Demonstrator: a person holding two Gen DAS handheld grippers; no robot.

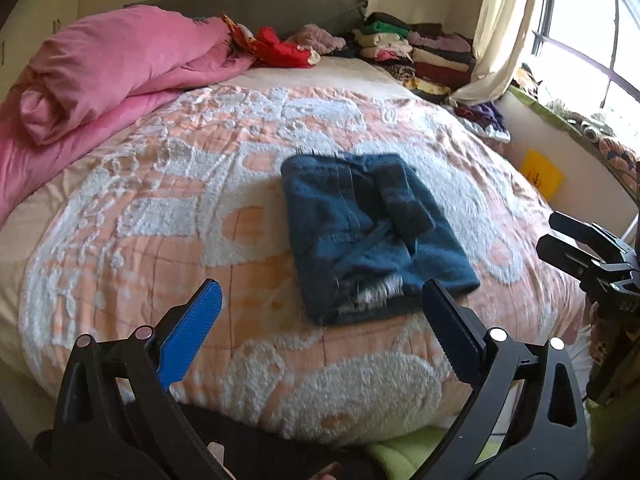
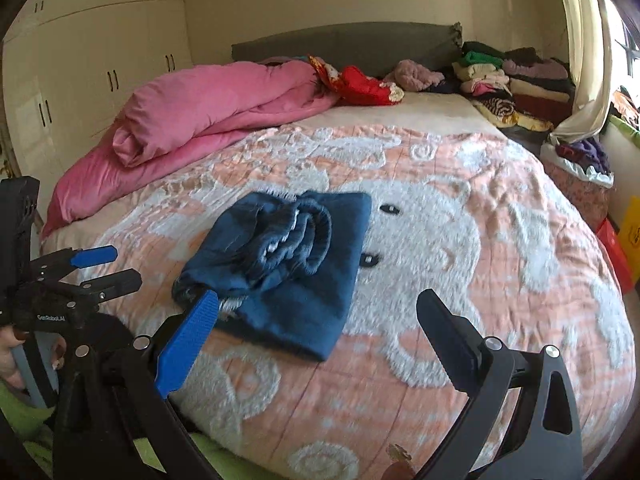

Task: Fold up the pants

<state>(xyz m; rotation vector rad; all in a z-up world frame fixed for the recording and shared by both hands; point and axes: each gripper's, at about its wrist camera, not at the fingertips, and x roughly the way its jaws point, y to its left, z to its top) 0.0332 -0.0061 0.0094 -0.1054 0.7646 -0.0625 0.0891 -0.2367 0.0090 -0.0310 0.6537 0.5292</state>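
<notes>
The blue denim pants (image 1: 368, 232) lie folded into a compact bundle in the middle of the bed; in the right wrist view (image 2: 288, 268) the waistband layers show on top. My left gripper (image 1: 320, 300) is open and empty, just in front of the bundle's near edge. My right gripper (image 2: 316, 312) is open and empty, its left finger close to the bundle's near corner. The right gripper shows at the right edge of the left wrist view (image 1: 560, 236). The left gripper shows at the left edge of the right wrist view (image 2: 108, 266).
The bed has an orange and white fleece blanket (image 1: 160, 216). A rolled pink duvet (image 1: 112, 68) lies at the far left. Stacks of folded clothes (image 1: 420, 52) stand by the headboard. A window with curtain (image 1: 504, 28) is at the right, wardrobes (image 2: 92, 52) at the left.
</notes>
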